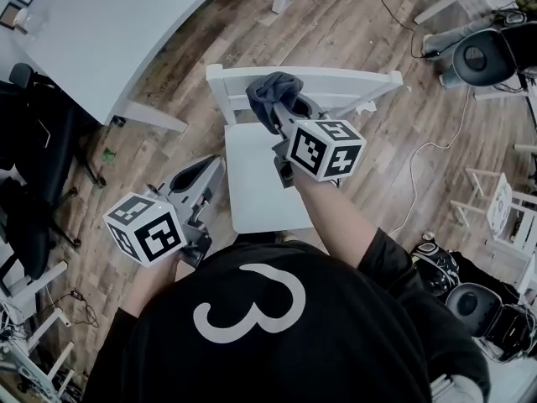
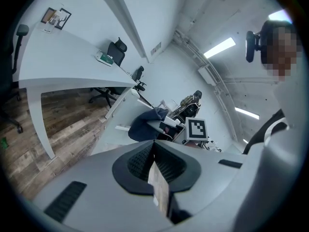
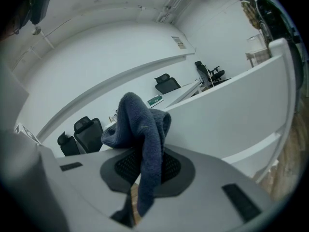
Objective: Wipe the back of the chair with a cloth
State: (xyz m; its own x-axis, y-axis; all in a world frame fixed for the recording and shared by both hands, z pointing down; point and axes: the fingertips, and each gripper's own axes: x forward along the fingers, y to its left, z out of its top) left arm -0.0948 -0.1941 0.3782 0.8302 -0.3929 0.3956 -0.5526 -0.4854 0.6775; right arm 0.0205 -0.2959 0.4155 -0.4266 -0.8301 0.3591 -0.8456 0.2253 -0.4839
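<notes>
Gripping dark blue knitted cloth (image 1: 273, 93), right gripper (image 1: 289, 122) jaws clamped on it. Cloth bunched at top rail of white wooden chair (image 1: 344, 81), 12 o'clock in head view. Left gripper (image 1: 204, 175) at 8 o'clock, beside seat, jaws together, nothing between. Wood-plank floor (image 1: 403, 166) below.

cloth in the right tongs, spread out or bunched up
Bunched up. The cloth hangs in a crumpled wad pinched between the right tongs, at the chair back.

Cloth (image 1: 273, 92) dark blue, perhaps navy; chair (image 1: 256, 183) white; floor (image 1: 352, 23) brown wood-grain; table (image 1: 109, 32) pale grey.
</notes>
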